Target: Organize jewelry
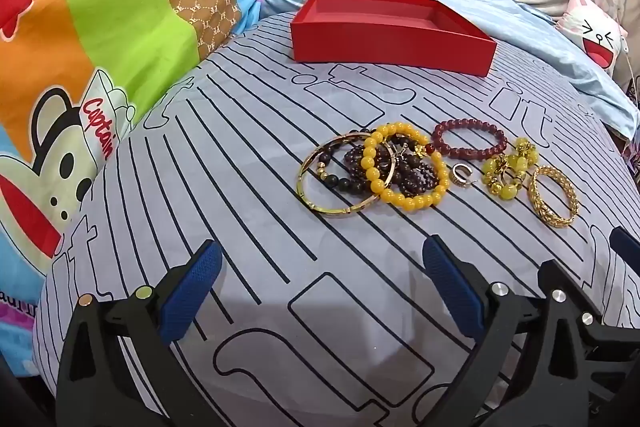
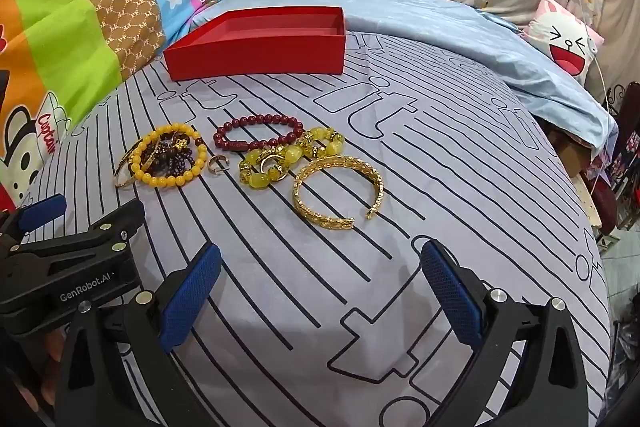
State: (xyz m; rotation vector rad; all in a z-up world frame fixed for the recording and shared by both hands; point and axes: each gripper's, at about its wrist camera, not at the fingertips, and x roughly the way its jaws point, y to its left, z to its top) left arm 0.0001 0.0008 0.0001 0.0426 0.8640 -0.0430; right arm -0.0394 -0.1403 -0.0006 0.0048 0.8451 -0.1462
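bed (image 1: 248, 307): a striped sheet is carrying everything; all the jewelry is lying on it, none put away.
box (image 1: 384, 47): the red box is sitting at 12 o'clock in the left view, toward 11 in the right view (image 2: 256, 61), well apart from the jewelry; what shows of its inside is looking bare, so i judge sorting is not yet starting.
pile (image 1: 372, 171): a tangle at the centre of the left view, made of a plain gold bangle (image 1: 320, 203), a yellow bead bracelet (image 1: 404, 201) and dark bead strands (image 1: 416, 177), overlapping and touching; likely needing untangling.
gold cuff (image 2: 340, 187): the open woven cuff is lying alone, just past the right gripper's fingers at 12 o'clock, the nearest piece to it.
red bracelet (image 2: 260, 133): lying beyond the green bead bunch (image 2: 288, 155), touching or nearly touching it.
ring (image 2: 219, 164): a small gold hoop is sitting between the pile and the green bunch, apart from both.
left gripper (image 1: 320, 291): fingers spread wide, holding nothing, hovering at 6 o'clock short of the pile.
right gripper (image 2: 320, 295): fingers likewise spread wide and bare.
progress: nothing done; every piece is waiting to go into the box.
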